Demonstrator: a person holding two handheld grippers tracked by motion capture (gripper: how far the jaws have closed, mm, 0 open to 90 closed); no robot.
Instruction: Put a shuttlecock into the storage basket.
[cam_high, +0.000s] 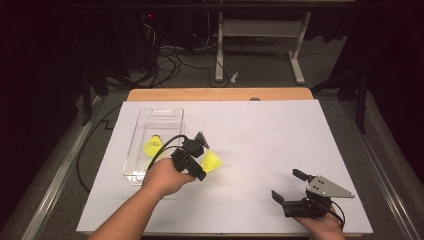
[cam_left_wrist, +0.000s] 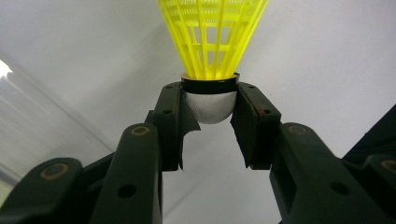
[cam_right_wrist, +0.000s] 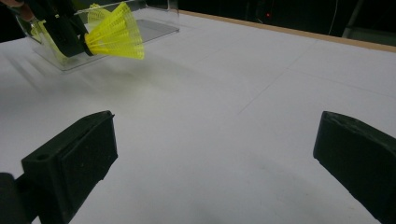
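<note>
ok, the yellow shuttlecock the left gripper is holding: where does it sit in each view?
High view: held shuttlecock left of centre, skirt pointing right, at the tip of the left gripper.
Left gripper view: top centre, white cork pinched between the two jaws.
Right gripper view: upper left, skirt pointing right.
Shared landmark: the clear plastic box, seen beside it in the high view, at the left edge in the left gripper view, behind it in the right gripper view.

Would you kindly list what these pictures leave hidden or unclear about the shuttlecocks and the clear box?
- Held shuttlecock: skirt end cut off by the left gripper view's top edge.
- Second shuttlecock in the clear box: too small in the high view to see its cork.
- Box's near end: behind the left gripper and hand.
</note>
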